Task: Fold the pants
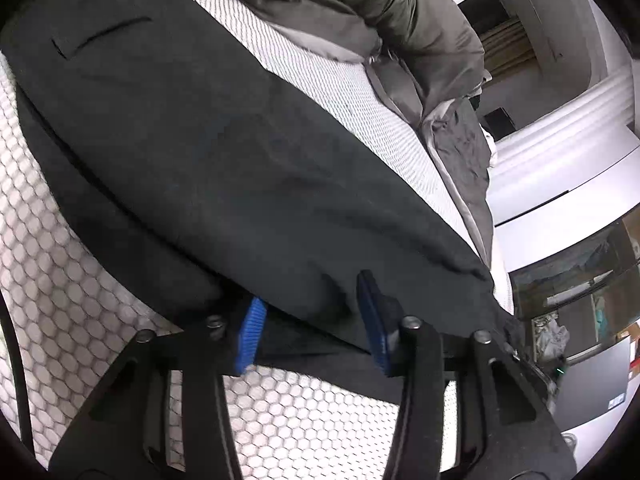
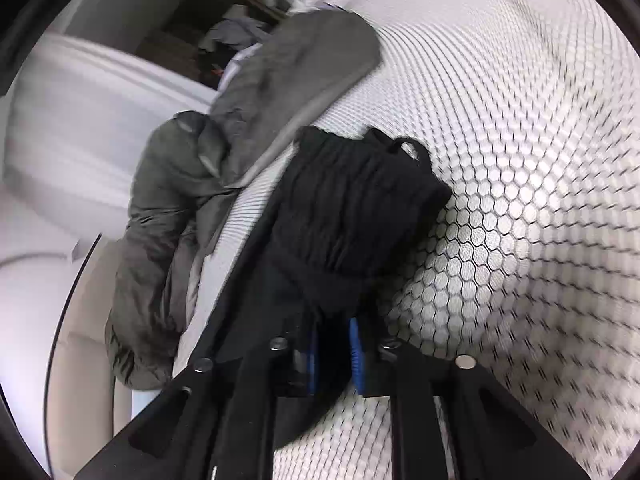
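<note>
At the bottom of the left wrist view, the left gripper [image 1: 316,320] has its blue-padded fingers [image 1: 250,330] apart, with the hem edge of the black pants [image 1: 224,168] lying between them; the cloth is slack, not pinched. The pants stretch from there toward the upper left of the frame across a bed cover [image 1: 60,264] printed with hexagons, a welt pocket [image 1: 100,38] showing near the far end. Beyond them, at the top of the frame, lies a rumpled olive-grey duvet [image 1: 400,12].

In the right wrist view, the right gripper [image 2: 334,356] has its fingers [image 2: 356,358] clamped on the gathered waistband end of the pants [image 2: 352,216], which bunches at frame centre. The duvet [image 2: 168,216] lies to the left, the hexagon cover [image 2: 520,160] fills the right.
</note>
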